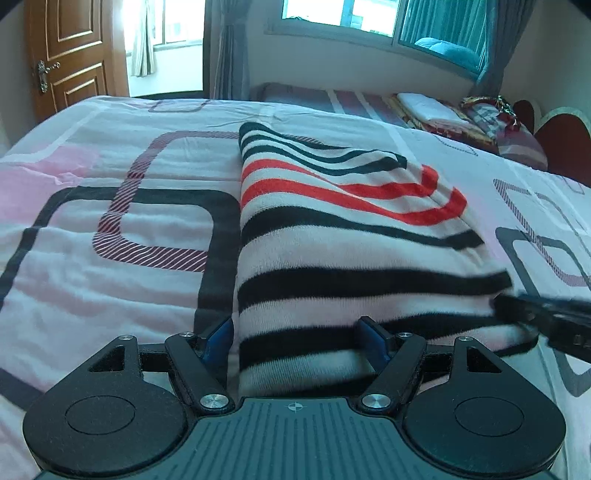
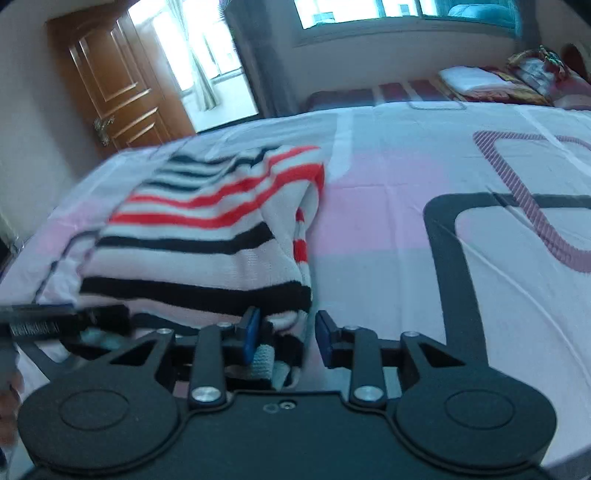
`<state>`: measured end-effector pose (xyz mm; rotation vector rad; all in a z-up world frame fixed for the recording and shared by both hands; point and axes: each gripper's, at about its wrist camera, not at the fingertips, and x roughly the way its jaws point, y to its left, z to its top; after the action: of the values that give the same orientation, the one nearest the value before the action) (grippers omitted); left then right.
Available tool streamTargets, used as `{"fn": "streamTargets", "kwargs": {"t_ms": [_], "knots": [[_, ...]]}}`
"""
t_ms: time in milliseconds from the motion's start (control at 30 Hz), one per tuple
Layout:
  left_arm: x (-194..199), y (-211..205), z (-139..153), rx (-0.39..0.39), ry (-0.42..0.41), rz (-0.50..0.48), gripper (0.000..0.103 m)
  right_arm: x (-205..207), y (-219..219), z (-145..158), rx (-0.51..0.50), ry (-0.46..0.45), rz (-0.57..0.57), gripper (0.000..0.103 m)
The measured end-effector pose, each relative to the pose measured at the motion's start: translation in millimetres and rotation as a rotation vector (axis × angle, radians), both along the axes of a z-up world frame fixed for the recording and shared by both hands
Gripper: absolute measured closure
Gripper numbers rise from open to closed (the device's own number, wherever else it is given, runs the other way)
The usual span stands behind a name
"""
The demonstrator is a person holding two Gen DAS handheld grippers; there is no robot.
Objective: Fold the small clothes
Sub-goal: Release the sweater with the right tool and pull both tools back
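Observation:
A white knitted sweater with black and red stripes lies folded on the pink-and-white patterned bed sheet. In the left wrist view my left gripper stands wide open over the sweater's near left part. One blue pad is beside the cloth's left edge, the other rests on top. In the right wrist view the sweater lies to the left. My right gripper straddles its near right corner with narrow jaws. The left pad touches the cloth, and a strip of sheet shows before the right pad.
A wooden door stands at the far left beside a bright doorway. Windows with curtains run along the far wall. Folded bedding and pillows lie at the far right by a red headboard.

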<state>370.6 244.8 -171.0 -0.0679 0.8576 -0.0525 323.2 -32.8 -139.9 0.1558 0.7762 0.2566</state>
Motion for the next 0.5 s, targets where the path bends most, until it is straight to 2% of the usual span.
{"fn": "streamTargets", "kwargs": {"t_ms": [67,133,167,233,267,333,400,433,467,500], "knots": [[-2,1,-2,-0.015,0.01,0.012,0.03,-15,14,15,-0.058,-0.071,0.031,0.072],[-2,2,-5,-0.026,0.021,0.03,0.027,-25,19,23,-0.043,-0.109,0.022,0.074],[-3,1,-6,-0.022,0.023,0.03,0.021,-26,20,20,-0.052,-0.089,0.01,0.074],[-5,0,-5,-0.007,0.029,0.03,0.02,-17,19,2,-0.093,0.01,-0.018,0.072],[-6,1,-2,-0.014,0.028,0.027,0.02,-17,16,-2,-0.069,0.035,-0.033,0.071],[-11,1,5,-0.015,0.021,0.022,0.019,-23,9,6,0.005,0.022,-0.064,0.07],[-15,0,12,-0.019,0.012,0.016,0.019,-30,9,16,0.009,-0.004,-0.068,0.066],[-18,-1,16,-0.019,0.013,0.016,0.013,-34,8,21,0.009,-0.015,-0.073,0.065],[-19,-1,19,-0.016,0.015,0.02,0.0,-37,8,26,0.017,-0.021,-0.077,0.064],[-22,-2,23,-0.015,0.009,0.025,0.0,-43,6,29,0.028,-0.026,-0.081,0.063]]}}
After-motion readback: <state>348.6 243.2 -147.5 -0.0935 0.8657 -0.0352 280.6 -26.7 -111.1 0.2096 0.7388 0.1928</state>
